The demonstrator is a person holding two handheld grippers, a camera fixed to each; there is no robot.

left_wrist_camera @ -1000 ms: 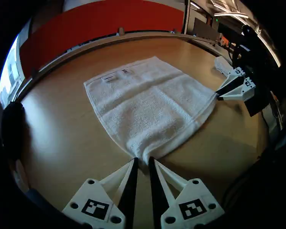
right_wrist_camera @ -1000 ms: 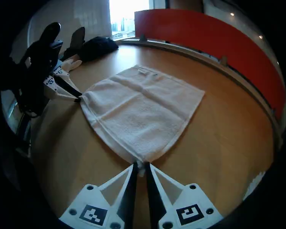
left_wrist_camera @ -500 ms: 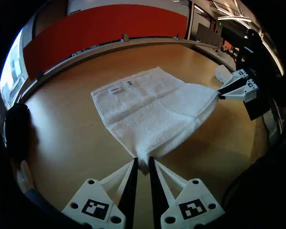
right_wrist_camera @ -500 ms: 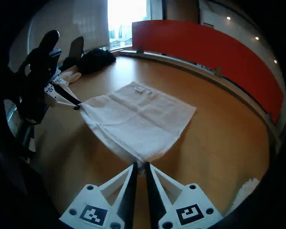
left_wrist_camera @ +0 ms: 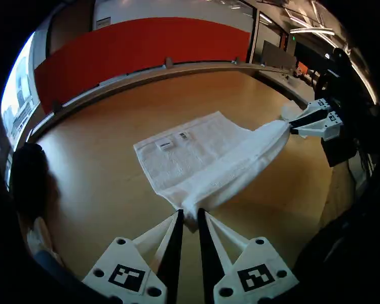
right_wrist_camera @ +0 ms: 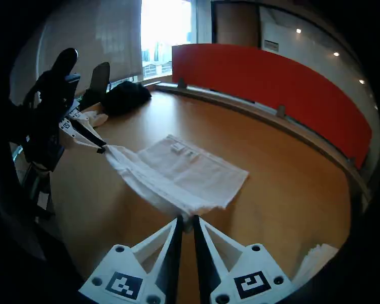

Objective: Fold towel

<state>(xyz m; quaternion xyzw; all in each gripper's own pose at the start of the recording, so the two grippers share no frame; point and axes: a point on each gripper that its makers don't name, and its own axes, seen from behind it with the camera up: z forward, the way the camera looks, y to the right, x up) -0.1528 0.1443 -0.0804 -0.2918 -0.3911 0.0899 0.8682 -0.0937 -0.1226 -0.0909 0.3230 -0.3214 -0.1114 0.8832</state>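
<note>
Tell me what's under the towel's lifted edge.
The left gripper and right gripper hold the towel by its near edge, off the surface. Beneath it the wooden table shows, shaded. Anything under the far half, lying flat, is covered.

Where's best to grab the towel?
Pinch the towel by its two near corners, coming from the near edge, as the left gripper and right gripper do. Its far half lies flat on the table, so the lifted edge can fold over.

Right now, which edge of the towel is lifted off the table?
The towel edge strung between the left gripper and right gripper, each shut on a corner. The opposite edge, near the two labels, lies on the table.
</note>
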